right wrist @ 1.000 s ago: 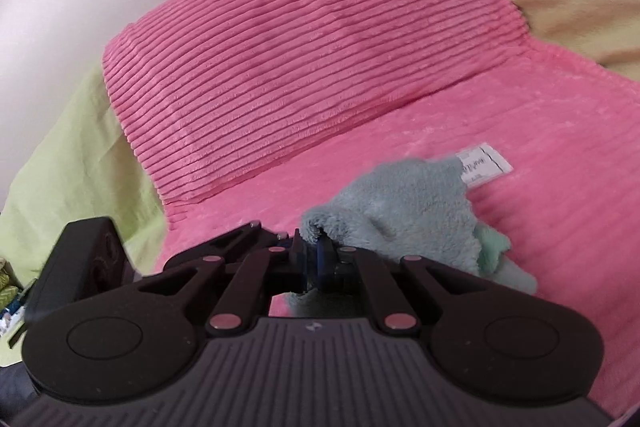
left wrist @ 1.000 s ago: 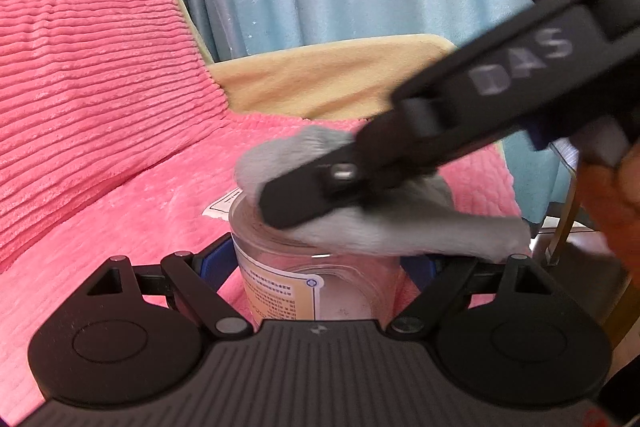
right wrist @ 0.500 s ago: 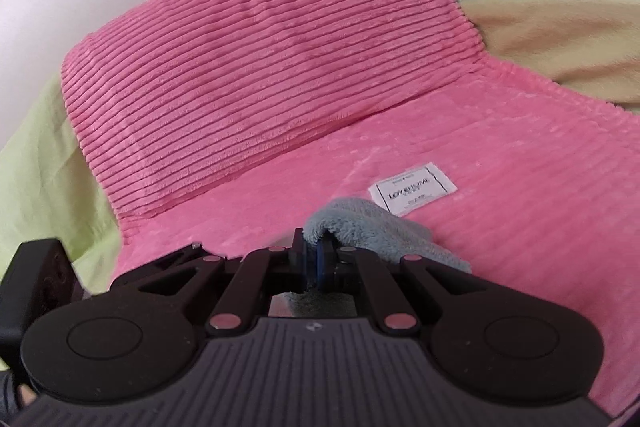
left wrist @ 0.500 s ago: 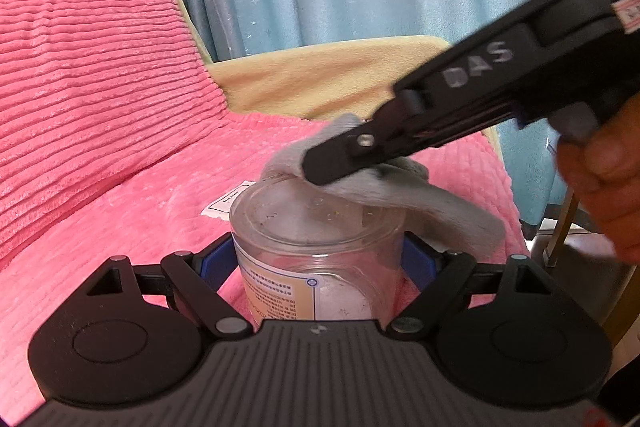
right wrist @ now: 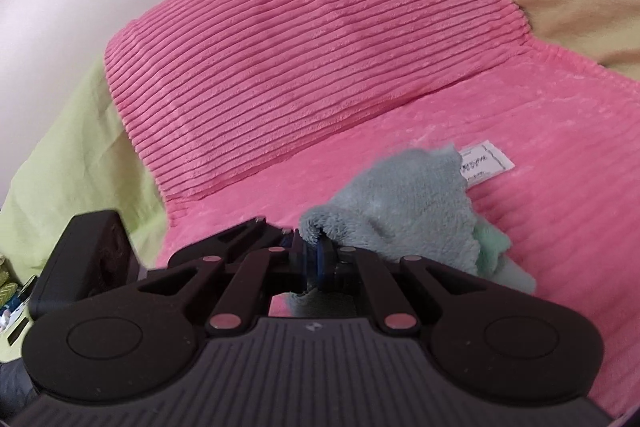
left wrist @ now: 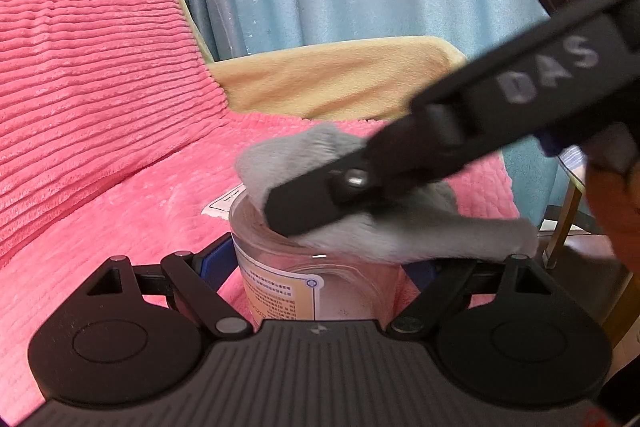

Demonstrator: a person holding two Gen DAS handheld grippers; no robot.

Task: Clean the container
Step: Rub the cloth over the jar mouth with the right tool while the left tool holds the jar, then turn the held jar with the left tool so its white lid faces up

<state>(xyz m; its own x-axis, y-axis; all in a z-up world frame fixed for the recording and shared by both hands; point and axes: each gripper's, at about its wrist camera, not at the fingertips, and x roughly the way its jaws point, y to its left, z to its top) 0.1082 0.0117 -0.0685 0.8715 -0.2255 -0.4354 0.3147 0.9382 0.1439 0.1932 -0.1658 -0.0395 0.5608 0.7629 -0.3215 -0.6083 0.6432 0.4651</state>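
Left gripper (left wrist: 320, 263), fingers clamped on a clear labelled jar (left wrist: 316, 279) standing on the pink corduroy sofa cover (left wrist: 120, 211). Right gripper (right wrist: 314, 255), fingers pinching a grey cloth (right wrist: 404, 211), pressed onto the jar's open rim.

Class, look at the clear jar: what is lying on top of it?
A grey cloth, pinched by the right tongs, covers the clear jar mouth. The left tongs hold the jar; its inside is mostly hidden.
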